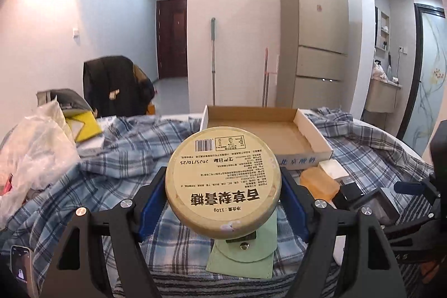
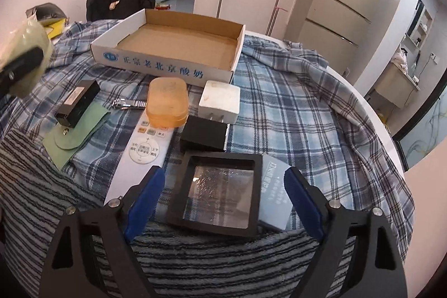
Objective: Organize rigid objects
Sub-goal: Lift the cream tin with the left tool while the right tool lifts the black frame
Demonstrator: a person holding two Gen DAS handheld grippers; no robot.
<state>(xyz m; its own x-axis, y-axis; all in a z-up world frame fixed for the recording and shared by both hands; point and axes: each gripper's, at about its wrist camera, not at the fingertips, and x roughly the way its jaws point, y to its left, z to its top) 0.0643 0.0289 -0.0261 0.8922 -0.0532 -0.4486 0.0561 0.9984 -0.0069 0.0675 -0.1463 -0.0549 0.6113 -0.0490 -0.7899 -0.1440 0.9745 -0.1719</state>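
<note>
Our left gripper [image 1: 223, 197] clamps a round tin [image 1: 222, 180] above the plaid cloth [image 1: 117, 147]. Our right gripper [image 2: 223, 194] gapes, empty, around a black frame [image 2: 220, 194].

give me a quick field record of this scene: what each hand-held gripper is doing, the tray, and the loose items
left hand-held gripper: shut on round tin, lifted above the cloth
right hand-held gripper: open, pads either side of black frame case, not touching
cardboard tray: empty, on plaid cloth
loose items: orange box, white adapter, remote, green pouch
</note>
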